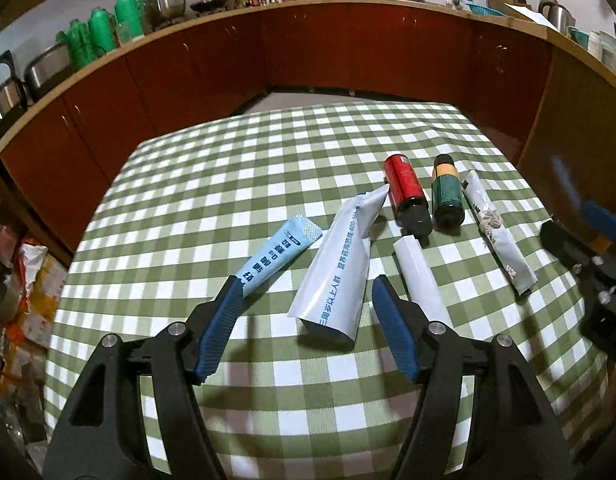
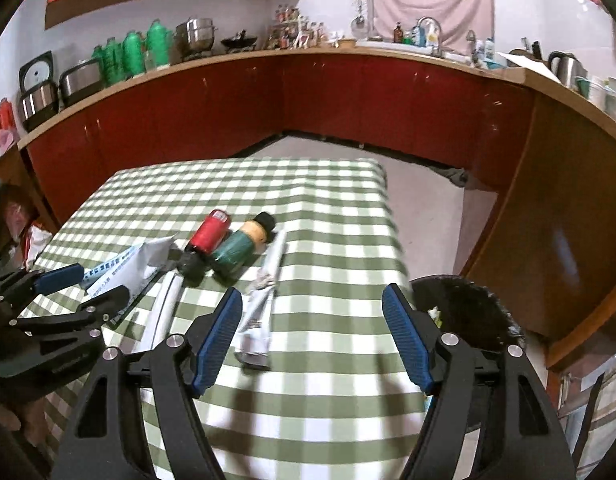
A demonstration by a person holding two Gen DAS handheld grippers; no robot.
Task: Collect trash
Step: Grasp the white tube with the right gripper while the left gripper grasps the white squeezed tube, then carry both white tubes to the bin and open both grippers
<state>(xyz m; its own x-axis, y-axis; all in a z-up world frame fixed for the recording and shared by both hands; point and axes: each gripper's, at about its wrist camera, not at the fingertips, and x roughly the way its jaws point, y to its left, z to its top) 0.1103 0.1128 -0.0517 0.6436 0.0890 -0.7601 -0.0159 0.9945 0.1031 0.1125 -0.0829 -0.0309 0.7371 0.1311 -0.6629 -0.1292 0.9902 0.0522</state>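
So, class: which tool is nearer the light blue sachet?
Left. The left tool has one finger right at the light blue sachet's end; the right tool hovers beyond the bottles, near the table's far side.

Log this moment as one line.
left hand-held gripper: open, over big white pouch | right hand-held gripper: open, empty | six items on table | bin: right of table

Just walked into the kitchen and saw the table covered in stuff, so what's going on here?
A person is clearing trash off the checked tablecloth with a handheld gripper in each hand. Both are open and empty. The left gripper hovers over a large white pouch, with a light blue sachet beside it. The right gripper hangs near a crumpled wrapper. A red bottle, a green bottle and a white box lie untouched. A dark bin sits past the table's right edge.
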